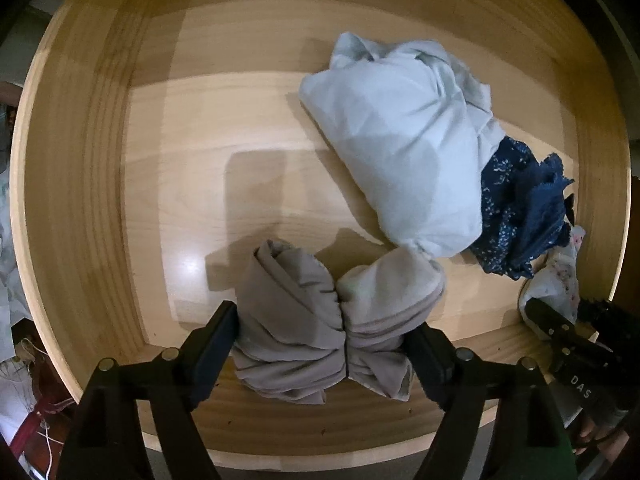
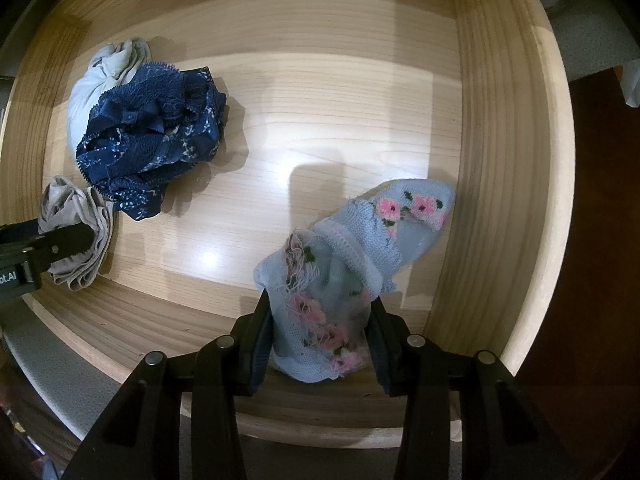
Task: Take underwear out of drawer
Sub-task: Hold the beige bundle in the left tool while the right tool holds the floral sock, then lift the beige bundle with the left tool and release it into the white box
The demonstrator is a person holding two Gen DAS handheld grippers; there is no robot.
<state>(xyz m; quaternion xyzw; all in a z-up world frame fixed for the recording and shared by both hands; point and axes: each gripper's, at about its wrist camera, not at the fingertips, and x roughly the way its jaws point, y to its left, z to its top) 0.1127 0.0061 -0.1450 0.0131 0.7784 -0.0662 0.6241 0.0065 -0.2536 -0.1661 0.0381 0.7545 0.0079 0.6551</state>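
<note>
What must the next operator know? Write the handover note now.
Left tool: open, straddling the grey rolled bundle, not clamped.
Right tool: shut on the floral blue knit piece, inside the drawer.
Pale blue bundle and navy lace piece lie on the drawer floor.
Done: one piece gripped. Left: lift all four out.

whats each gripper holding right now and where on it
Right gripper pinches the floral blue garment at its near end. Left gripper straddles the grey bundle, jaws wide; no firm hold.
</note>
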